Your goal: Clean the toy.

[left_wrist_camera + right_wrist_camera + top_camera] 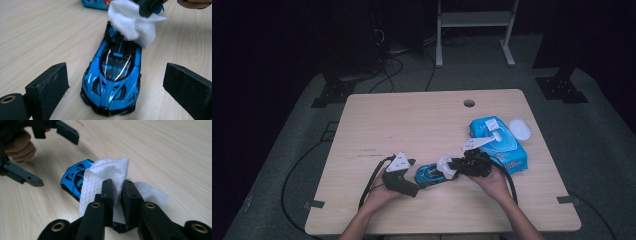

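Note:
A blue and black toy car (pixel 112 82) stands on the wooden table (pixel 412 125), nose toward my left gripper (pixel 116 68). That gripper is open, one jaw at each side of the car's front, neither touching it. My right gripper (pixel 117 185) is shut on a folded white wipe (pixel 105 175), which rests on the car's rear (pixel 75 176). In the high view the car (pixel 429 175) lies between the left gripper (pixel 413 176) and the right gripper (pixel 459 167), with the wipe (pixel 446 167) over its right end.
A blue pack of wet wipes (pixel 499 142) lies just behind the right hand, with a round white lid (pixel 520 130) beside it. A cable hole (pixel 469 103) sits near the table's far edge. A white frame stands on the floor beyond.

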